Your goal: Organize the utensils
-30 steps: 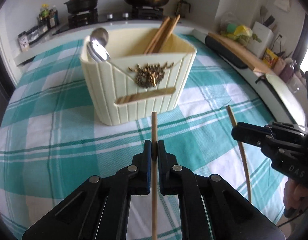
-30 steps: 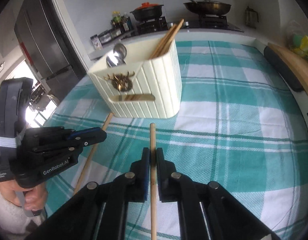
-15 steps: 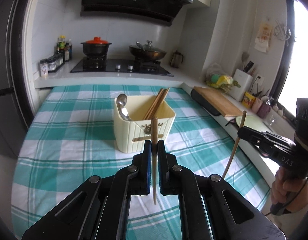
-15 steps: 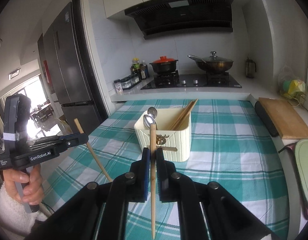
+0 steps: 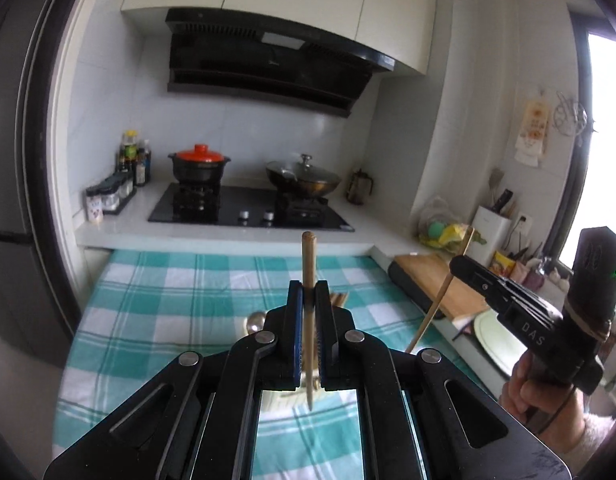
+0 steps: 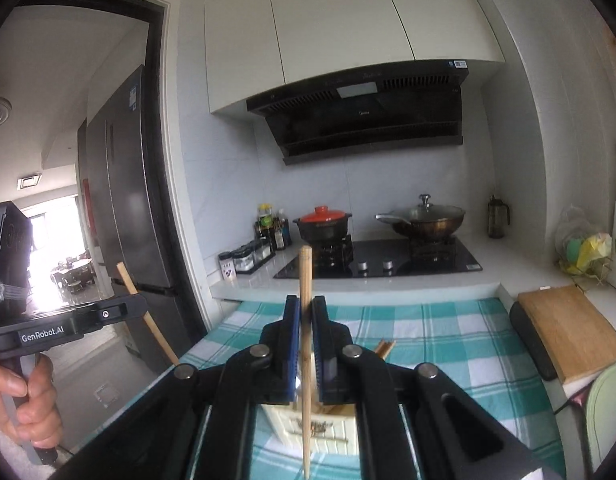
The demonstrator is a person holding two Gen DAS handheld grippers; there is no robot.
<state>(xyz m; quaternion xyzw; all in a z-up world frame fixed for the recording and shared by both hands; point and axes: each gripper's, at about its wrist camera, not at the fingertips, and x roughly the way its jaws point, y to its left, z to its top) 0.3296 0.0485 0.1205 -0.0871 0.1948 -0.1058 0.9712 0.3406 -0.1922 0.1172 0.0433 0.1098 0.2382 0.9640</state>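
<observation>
Left wrist view: nearest you, your left gripper (image 5: 308,292) is pinching a wooden chopstick (image 5: 308,280) between its blue-lined pads, the stick standing upright with its blunt end above the jaws and its thin tip hanging below them. Just behind and under those jaws sits the cream utensil holder (image 5: 286,398), mostly hidden, with a spoon (image 5: 255,321) showing to its left and the ends of more chopsticks (image 5: 340,299) to its right, all on the teal checked tablecloth (image 5: 156,304). To the right, your right gripper (image 5: 456,267) is clamped on a second chopstick (image 5: 438,309), which leans with its tip down toward the table. In the right wrist view that same chopstick (image 6: 306,320) stands upright in the pinched right gripper (image 6: 306,312), its tip hanging in front of the cream holder (image 6: 328,432), and your left gripper (image 6: 142,303) appears at the left edge, holding its chopstick (image 6: 148,316) at a slant. Farther right a wooden cutting board (image 6: 568,330) lies at the table's edge. Farthest off, on the stove (image 6: 384,260), stand a red-lidded pot (image 6: 323,224) on the left and a lidded wok (image 6: 426,218) on the right.
</observation>
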